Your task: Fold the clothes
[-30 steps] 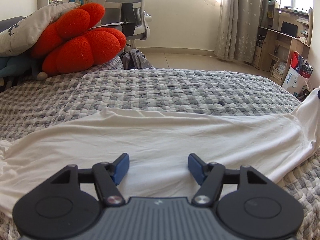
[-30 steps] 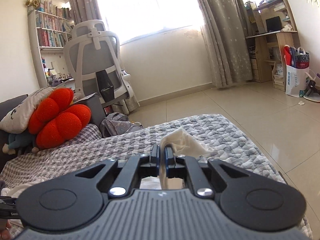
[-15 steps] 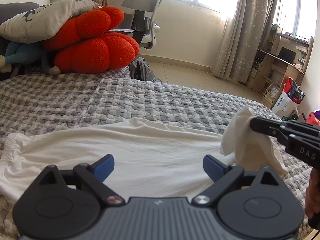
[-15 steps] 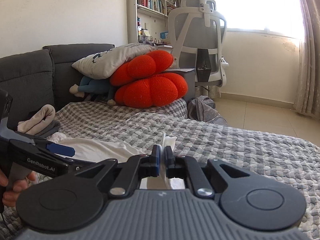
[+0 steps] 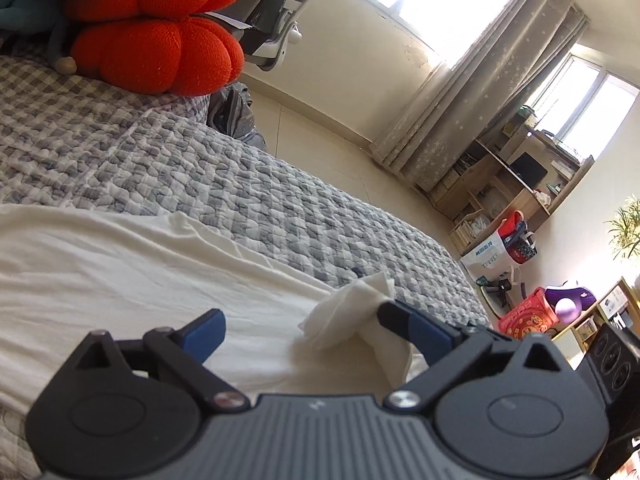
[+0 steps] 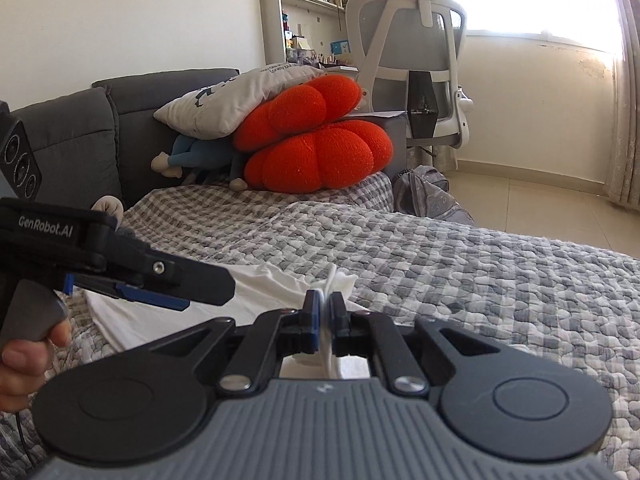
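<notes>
Since a second ago the left gripper (image 5: 316, 330) has spread its jaws, which are opening with nothing pinched between them, and its view has rolled. The right gripper (image 6: 326, 312) has swung across, carrying a bunched corner of the white garment (image 5: 120, 272) over the cloth. Its jaws are pressed together on that corner. The garment lies flat on a bed (image 5: 248, 196) under a grey checked quilt, its long axis running across the left view toward the right gripper. Orange cushions (image 6: 320, 148), a grey pillow (image 6: 236, 96) and an office chair (image 6: 412, 40) stand behind; curtains (image 5: 480, 92) flank a bright window.
</notes>
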The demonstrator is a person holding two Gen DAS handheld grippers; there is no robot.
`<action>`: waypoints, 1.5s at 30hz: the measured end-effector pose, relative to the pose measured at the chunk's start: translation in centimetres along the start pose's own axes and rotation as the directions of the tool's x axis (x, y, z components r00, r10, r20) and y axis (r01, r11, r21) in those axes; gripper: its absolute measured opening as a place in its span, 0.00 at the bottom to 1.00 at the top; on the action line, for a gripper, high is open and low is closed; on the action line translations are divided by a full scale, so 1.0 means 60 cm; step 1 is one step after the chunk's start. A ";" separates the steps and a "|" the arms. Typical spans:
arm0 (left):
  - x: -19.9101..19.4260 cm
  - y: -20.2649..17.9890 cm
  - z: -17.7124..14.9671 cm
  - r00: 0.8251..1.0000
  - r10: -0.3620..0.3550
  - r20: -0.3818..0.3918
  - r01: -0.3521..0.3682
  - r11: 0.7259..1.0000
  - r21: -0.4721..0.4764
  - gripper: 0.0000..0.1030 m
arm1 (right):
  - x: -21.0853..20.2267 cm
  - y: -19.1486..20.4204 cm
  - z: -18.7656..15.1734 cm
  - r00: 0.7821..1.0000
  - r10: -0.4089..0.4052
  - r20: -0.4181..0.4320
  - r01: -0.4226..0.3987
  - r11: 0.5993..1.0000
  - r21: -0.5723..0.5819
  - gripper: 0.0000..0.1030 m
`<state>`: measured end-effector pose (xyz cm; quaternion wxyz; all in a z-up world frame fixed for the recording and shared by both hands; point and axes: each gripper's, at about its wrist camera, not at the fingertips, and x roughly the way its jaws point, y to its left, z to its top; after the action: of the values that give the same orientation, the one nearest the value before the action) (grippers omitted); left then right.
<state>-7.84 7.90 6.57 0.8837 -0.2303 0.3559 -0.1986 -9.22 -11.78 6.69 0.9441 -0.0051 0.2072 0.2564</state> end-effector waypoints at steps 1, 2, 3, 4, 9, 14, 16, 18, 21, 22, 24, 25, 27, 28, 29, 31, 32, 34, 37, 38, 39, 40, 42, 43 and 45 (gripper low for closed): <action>0.006 -0.001 0.001 1.000 -0.020 -0.016 0.019 0.999 -0.033 0.97 | -0.001 0.002 -0.001 1.000 0.004 0.004 -0.004 1.000 -0.001 0.07; 0.013 -0.002 0.001 0.999 -0.041 -0.033 0.038 0.997 -0.066 0.97 | -0.001 0.004 -0.002 1.000 0.008 0.008 -0.008 1.000 -0.002 0.07; 0.021 -0.002 -0.001 0.996 -0.067 -0.055 0.060 0.992 -0.107 0.97 | -0.001 0.007 -0.004 1.000 0.013 0.009 -0.013 1.000 -0.009 0.07; 0.027 -0.001 -0.003 0.996 -0.065 -0.063 0.056 0.990 -0.129 0.97 | -0.001 0.012 -0.005 1.000 0.016 0.006 -0.016 1.000 -0.022 0.07; 0.057 0.002 -0.010 0.994 -0.074 -0.086 0.051 0.968 -0.246 0.98 | -0.010 0.031 -0.021 0.999 0.046 -0.010 -0.047 0.995 -0.090 0.07; 0.069 -0.012 -0.026 0.984 -0.143 -0.105 0.104 0.945 -0.310 0.98 | -0.017 0.041 -0.030 0.999 0.042 -0.010 -0.043 0.990 -0.134 0.07; 0.078 -0.013 -0.028 0.984 -0.144 -0.105 0.104 0.942 -0.321 0.97 | -0.021 0.042 -0.032 0.999 0.051 -0.007 -0.051 0.988 -0.143 0.07; 0.091 -0.012 -0.031 0.981 -0.155 -0.118 0.105 0.931 -0.349 0.95 | -0.022 0.043 -0.033 0.998 0.059 -0.005 -0.059 0.988 -0.145 0.07; 0.106 0.003 -0.035 0.972 -0.172 -0.159 0.096 0.911 -0.402 0.73 | -0.022 0.048 -0.036 0.998 0.067 -0.006 -0.067 0.984 -0.167 0.08; 0.110 0.003 -0.037 0.972 -0.166 -0.168 0.084 0.908 -0.410 0.66 | -0.023 0.051 -0.037 0.998 0.069 -0.005 -0.069 0.982 -0.176 0.08; 0.112 0.003 -0.039 0.972 -0.161 -0.173 0.075 0.905 -0.419 0.61 | -0.024 0.054 -0.038 0.998 0.062 -0.002 -0.062 0.979 -0.192 0.08; 0.110 0.003 -0.040 0.972 -0.162 -0.171 0.075 0.902 -0.425 0.61 | -0.025 0.055 -0.039 0.998 0.060 0.001 -0.058 0.978 -0.198 0.08; 0.104 0.008 -0.040 0.972 -0.157 -0.177 0.062 0.891 -0.449 0.61 | -0.027 0.055 -0.039 0.999 0.051 0.009 -0.048 0.978 -0.202 0.08; 0.100 0.011 -0.040 0.971 -0.156 -0.180 0.056 0.884 -0.464 0.61 | -0.028 0.055 -0.039 0.999 0.045 0.013 -0.041 0.978 -0.204 0.08; 0.092 0.015 -0.039 0.973 -0.154 -0.173 0.053 0.876 -0.479 0.63 | -0.028 0.053 -0.038 0.999 0.039 0.016 -0.035 0.979 -0.203 0.08; 0.075 0.017 -0.038 0.980 -0.136 -0.146 0.048 0.871 -0.490 0.73 | -0.026 0.050 -0.035 0.999 0.029 0.019 -0.025 0.980 -0.197 0.08; 0.069 0.017 -0.038 0.982 -0.131 -0.134 0.049 0.869 -0.492 0.75 | -0.026 0.051 -0.035 0.999 0.032 0.021 -0.027 0.980 -0.198 0.08; 0.071 0.012 -0.039 0.980 -0.141 -0.143 0.052 0.865 -0.499 0.76 | -0.025 0.055 -0.035 0.999 0.035 0.026 -0.028 0.978 -0.207 0.07; 0.077 0.007 -0.043 0.976 -0.149 -0.158 0.049 0.859 -0.509 0.76 | -0.022 0.064 -0.035 0.999 0.030 0.032 -0.022 0.973 -0.228 0.07; 0.079 0.009 -0.045 0.976 -0.152 -0.157 0.049 0.853 -0.519 0.76 | -0.021 0.066 -0.035 0.999 0.028 0.034 -0.019 0.972 -0.236 0.07; 0.081 0.009 -0.046 0.976 -0.154 -0.156 0.050 0.849 -0.525 0.76 | -0.020 0.067 -0.035 0.999 0.025 0.035 -0.016 0.970 -0.243 0.07; 0.082 0.009 -0.046 0.976 -0.151 -0.160 0.045 0.848 -0.528 0.76 | -0.020 0.068 -0.034 0.999 0.027 0.036 -0.018 0.970 -0.244 0.07; 0.086 0.011 -0.046 0.977 -0.141 -0.159 0.036 0.847 -0.531 0.76 | -0.022 0.066 -0.034 0.999 0.038 0.037 -0.028 0.971 -0.237 0.07; 0.086 0.014 -0.046 0.979 -0.134 -0.153 0.033 0.846 -0.531 0.75 | -0.022 0.065 -0.034 0.998 0.044 0.036 -0.034 0.972 -0.233 0.07; 0.086 0.026 -0.045 0.983 -0.117 -0.140 0.023 0.839 -0.544 0.69 | -0.025 0.064 -0.035 0.998 0.059 0.033 -0.051 0.974 -0.223 0.08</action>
<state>-6.02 5.79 1.22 0.7422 -0.4649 0.4616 -0.1412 -13.05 -9.42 5.75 0.9340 -0.0997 0.1588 0.3040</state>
